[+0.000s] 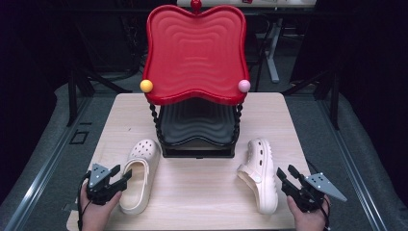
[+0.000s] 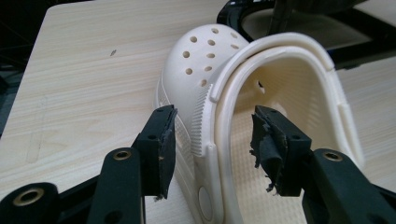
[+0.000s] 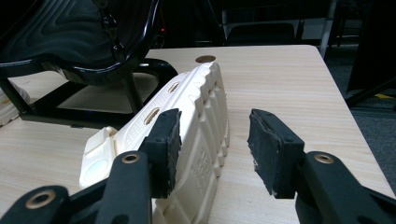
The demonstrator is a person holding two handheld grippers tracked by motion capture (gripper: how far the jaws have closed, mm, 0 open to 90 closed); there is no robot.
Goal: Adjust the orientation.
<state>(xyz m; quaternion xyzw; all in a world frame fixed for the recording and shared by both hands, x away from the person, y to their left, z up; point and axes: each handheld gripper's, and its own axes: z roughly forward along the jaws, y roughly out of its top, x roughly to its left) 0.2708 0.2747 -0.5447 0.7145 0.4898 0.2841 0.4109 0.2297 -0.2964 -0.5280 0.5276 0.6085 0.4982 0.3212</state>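
Two cream perforated clogs lie on the wooden table (image 1: 202, 202). The left clog (image 1: 139, 175) stands upright, toe pointing away. My left gripper (image 1: 122, 173) is at its heel end, open. In the left gripper view the left gripper (image 2: 212, 135) straddles the left clog's (image 2: 205, 70) side wall, one jaw outside, one inside the shoe, with gaps on both sides. The right clog (image 1: 260, 178) lies tipped on its side. My right gripper (image 1: 286, 171) is open at its right; in the right gripper view the right gripper (image 3: 212, 135) has the right clog's (image 3: 205, 107) ridged sole edge between the jaws, untouched.
A two-tier rack stands at the table's middle back: a red wavy tray (image 1: 195, 53) on top, a black tray (image 1: 197, 125) below on a black frame. A yellow ball (image 1: 146, 85) and a pink ball (image 1: 244, 85) cap its front corners. Bare tabletop lies between the clogs.
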